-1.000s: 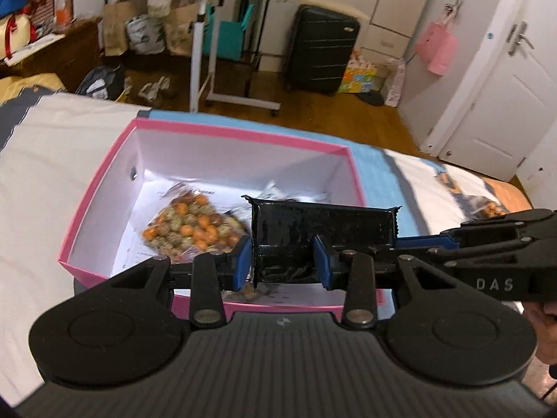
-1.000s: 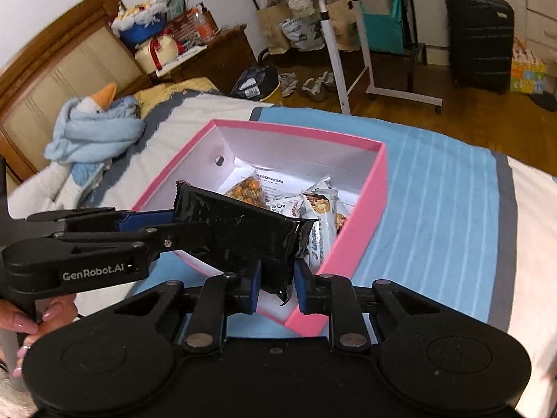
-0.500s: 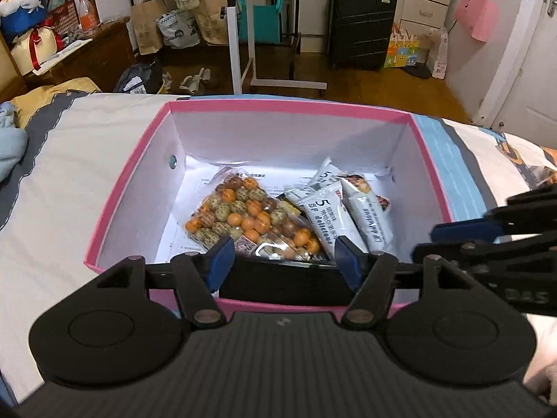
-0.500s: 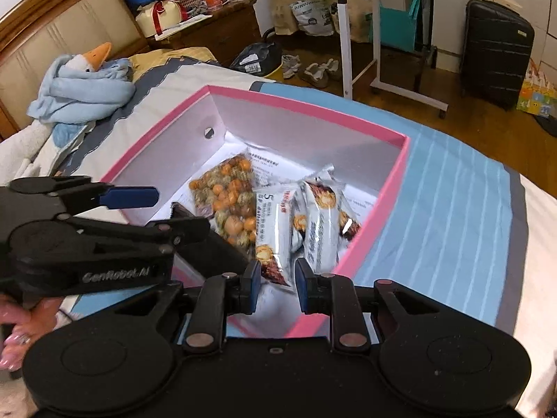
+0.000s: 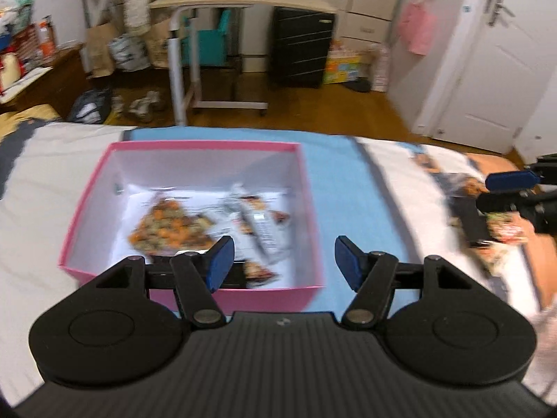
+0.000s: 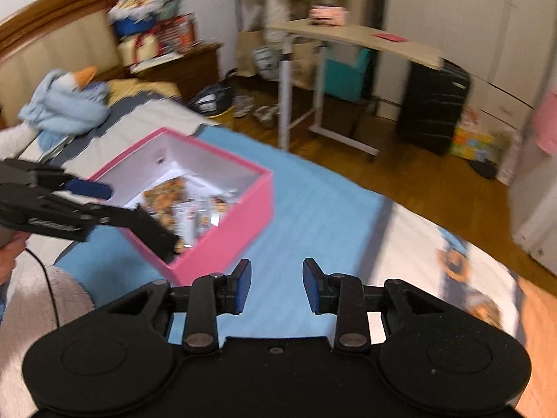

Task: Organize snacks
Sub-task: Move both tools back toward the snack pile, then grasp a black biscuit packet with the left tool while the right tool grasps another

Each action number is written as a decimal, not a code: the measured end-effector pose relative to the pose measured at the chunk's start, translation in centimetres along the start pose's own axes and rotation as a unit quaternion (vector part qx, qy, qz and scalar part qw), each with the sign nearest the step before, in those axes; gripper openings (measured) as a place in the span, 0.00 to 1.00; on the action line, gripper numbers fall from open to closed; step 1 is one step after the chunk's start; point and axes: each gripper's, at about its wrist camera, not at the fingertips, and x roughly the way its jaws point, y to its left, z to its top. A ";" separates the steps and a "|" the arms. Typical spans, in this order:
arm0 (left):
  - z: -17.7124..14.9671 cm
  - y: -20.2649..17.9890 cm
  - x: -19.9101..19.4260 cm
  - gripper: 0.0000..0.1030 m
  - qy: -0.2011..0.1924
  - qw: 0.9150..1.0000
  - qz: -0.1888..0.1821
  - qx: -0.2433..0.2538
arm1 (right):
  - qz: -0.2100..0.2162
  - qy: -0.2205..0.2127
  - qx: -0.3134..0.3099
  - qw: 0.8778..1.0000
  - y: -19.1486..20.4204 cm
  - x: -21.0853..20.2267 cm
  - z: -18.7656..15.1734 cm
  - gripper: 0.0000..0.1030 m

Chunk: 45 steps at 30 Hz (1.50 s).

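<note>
A pink box sits on the bed and holds a bag of orange and green snacks, white snack bars and a black packet at its near wall. My left gripper is open and empty, above the box's near right corner. My right gripper is open and empty, over the blue sheet right of the box. In the right wrist view the left gripper reaches over the box.
More snack packets lie on the bed at the right, by the right gripper. A blue plush toy lies near the headboard. A rolling desk and black suitcase stand on the floor beyond the bed.
Both grippers let go of the black packet, which now lies in the box. Both opened and pulled back; the right one swung right, away from the box.
</note>
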 end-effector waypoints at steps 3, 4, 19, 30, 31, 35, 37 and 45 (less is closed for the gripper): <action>0.5 -2.7 -0.2 0.61 -0.003 1.000 -0.020 0.022 | -0.013 0.007 0.008 1.000 -3.2 -1.4 -1.4 0.44; 0.7 -3.5 -0.1 0.61 -0.004 0.999 -0.024 0.029 | -0.018 0.006 0.014 1.000 -4.1 -1.7 -1.9 0.44; -0.1 -15.9 7.6 0.62 0.041 0.988 -0.125 0.079 | -0.069 0.023 0.147 0.986 -17.4 2.1 -8.2 0.53; -1.3 -22.4 16.4 0.63 0.074 0.980 -0.178 0.056 | -0.020 0.070 0.237 0.969 -21.0 7.7 -10.4 0.53; -1.5 -22.8 17.2 0.63 0.081 0.979 -0.182 0.052 | -0.017 0.073 0.243 0.967 -21.2 8.3 -10.4 0.53; -2.6 -24.5 20.1 0.63 0.086 0.976 -0.194 0.038 | -0.025 0.096 0.247 0.964 -21.4 10.7 -10.2 0.54; -2.9 -25.1 21.1 0.63 0.083 0.976 -0.196 0.036 | -0.034 0.108 0.246 0.963 -21.5 11.6 -10.3 0.56; -4.1 -28.0 23.4 0.69 0.074 0.979 -0.184 0.055 | -0.029 0.109 0.239 0.964 -21.3 12.6 -10.0 0.63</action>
